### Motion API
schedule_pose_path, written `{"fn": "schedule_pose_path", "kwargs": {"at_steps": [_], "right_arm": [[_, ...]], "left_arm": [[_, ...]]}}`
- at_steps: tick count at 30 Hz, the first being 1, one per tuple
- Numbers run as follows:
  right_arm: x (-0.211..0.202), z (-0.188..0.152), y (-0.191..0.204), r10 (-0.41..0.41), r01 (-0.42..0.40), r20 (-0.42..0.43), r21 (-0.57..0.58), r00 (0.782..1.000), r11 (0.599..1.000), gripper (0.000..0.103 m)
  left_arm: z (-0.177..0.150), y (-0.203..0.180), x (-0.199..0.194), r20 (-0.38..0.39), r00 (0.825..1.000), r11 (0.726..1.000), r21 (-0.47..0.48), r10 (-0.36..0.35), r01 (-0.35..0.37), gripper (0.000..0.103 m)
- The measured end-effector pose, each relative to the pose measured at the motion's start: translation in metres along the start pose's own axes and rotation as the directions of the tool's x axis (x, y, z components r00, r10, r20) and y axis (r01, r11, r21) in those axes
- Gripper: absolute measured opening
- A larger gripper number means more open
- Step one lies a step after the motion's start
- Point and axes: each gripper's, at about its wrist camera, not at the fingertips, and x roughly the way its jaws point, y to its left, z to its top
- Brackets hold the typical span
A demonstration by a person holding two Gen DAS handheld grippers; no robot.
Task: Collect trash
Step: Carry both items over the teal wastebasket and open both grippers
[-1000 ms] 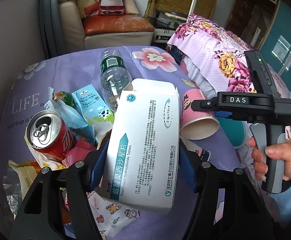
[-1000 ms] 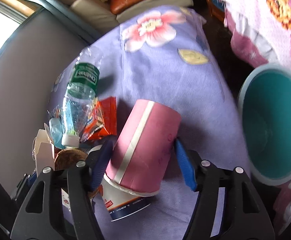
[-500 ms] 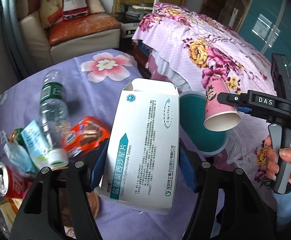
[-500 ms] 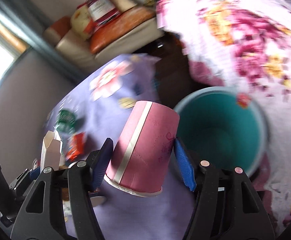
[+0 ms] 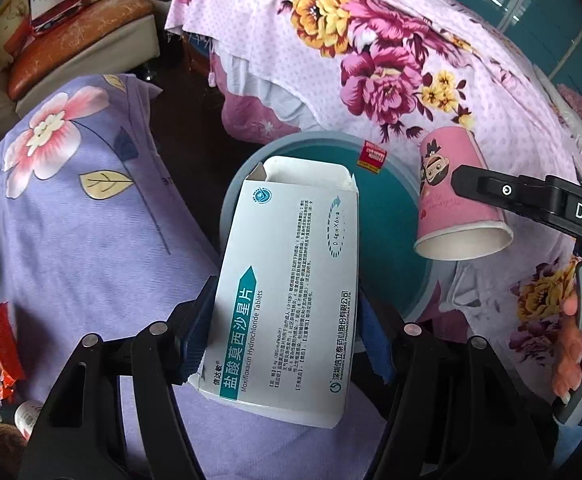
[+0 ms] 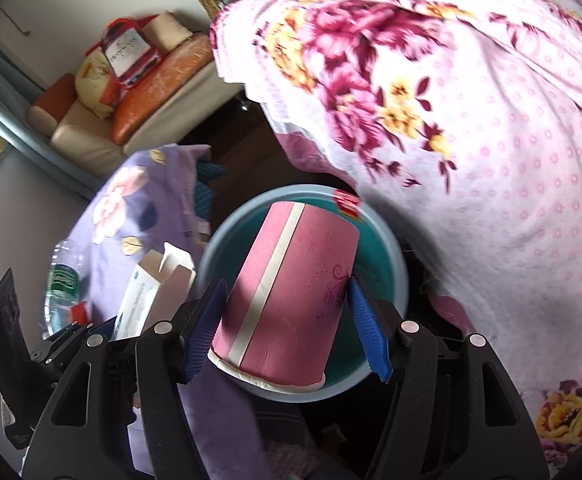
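My left gripper (image 5: 281, 332) is shut on a white medicine box (image 5: 291, 288) with its top flap open, held over the near rim of a teal bin (image 5: 391, 216). My right gripper (image 6: 287, 324) is shut on a pink paper cup (image 6: 291, 292), mouth toward the camera, hanging above the same teal bin (image 6: 387, 264). In the left wrist view the pink cup (image 5: 457, 196) floats at the bin's right edge, gripped by the right gripper's black arm. In the right wrist view the medicine box (image 6: 143, 292) shows at the left.
A purple flowered tablecloth (image 5: 75, 216) lies left of the bin, with a plastic bottle (image 6: 61, 292) and a red wrapper (image 5: 1, 344) on it. A pink floral bedspread (image 5: 391, 60) rises behind and right of the bin. A sofa with cushions (image 5: 71, 36) stands far back.
Both grippers swung right, off the littered table and over to the teal bin, each carrying its item. The can, cartons and most table trash slid out of view to the left.
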Motion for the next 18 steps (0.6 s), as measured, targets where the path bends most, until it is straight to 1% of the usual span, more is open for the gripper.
{"fn": "schedule_pose_path", "kwargs": {"at_steps": [2,4,6,8,12,18], "right_arm": [[0.005,0.003,-0.008,-0.005,0.005,-0.019,0.010,1.000,1.000,0.060],[0.009,0.005,-0.014,-0.011,0.012,-0.035,0.014,0.999,1.000,0.060],[0.013,0.007,-0.017,-0.014,0.015,-0.046,0.013,0.999,1.000,0.060],[0.018,0.009,-0.019,-0.018,0.019,-0.062,0.004,0.998,1.000,0.060],[0.027,0.013,-0.019,-0.017,0.016,-0.093,-0.008,0.996,1.000,0.060],[0.042,0.010,-0.006,-0.022,0.014,-0.148,-0.053,0.989,0.999,0.063]], "left_arm": [[0.004,-0.005,0.010,-0.024,1.000,1.000,0.005,-0.003,0.003,0.070],[0.009,-0.010,0.016,-0.030,1.000,1.000,0.008,0.004,-0.004,0.075],[0.012,-0.012,0.016,-0.020,1.000,1.000,0.012,0.018,-0.017,0.087],[0.013,-0.013,0.014,-0.006,0.999,0.999,0.009,0.041,-0.041,0.092],[0.009,-0.008,0.002,0.014,0.999,0.999,-0.013,0.047,-0.047,0.092],[-0.002,0.012,-0.020,0.044,0.998,0.995,-0.083,0.055,-0.051,0.092]]}}
